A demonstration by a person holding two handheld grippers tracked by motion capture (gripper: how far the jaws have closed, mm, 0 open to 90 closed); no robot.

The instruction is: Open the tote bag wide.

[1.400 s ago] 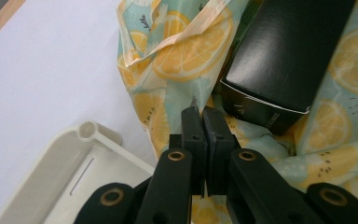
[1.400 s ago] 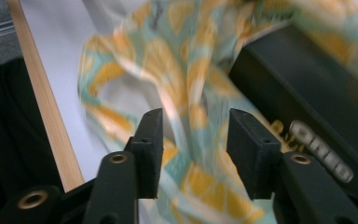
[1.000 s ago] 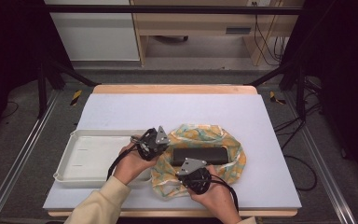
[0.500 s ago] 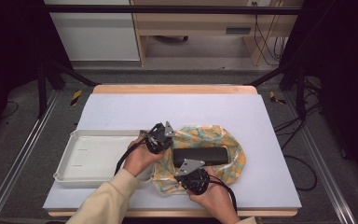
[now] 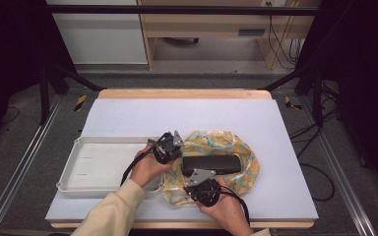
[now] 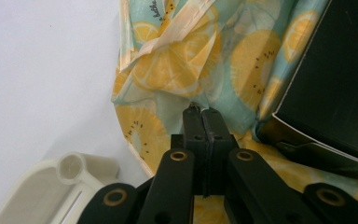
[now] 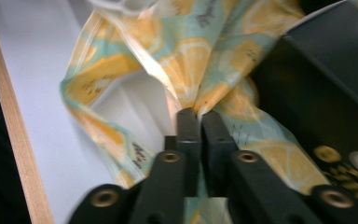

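Tongs, left [image 6: 204, 114] and right [image 7: 199, 116], pinched the fruit-print cloth [image 5: 243, 147] around the black box [image 5: 211, 163], apparently mid-wrapping; folding likely followed.

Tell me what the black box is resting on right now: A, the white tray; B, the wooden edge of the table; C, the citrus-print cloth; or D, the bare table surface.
C: the black box lies on the citrus-print cloth, whose folds ring it, while the white tray sits apart to its left.

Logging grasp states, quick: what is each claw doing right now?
Left claw: closed, pinching the lemon-print cloth.
Right claw: closed, pinching the same cloth beside the black box.
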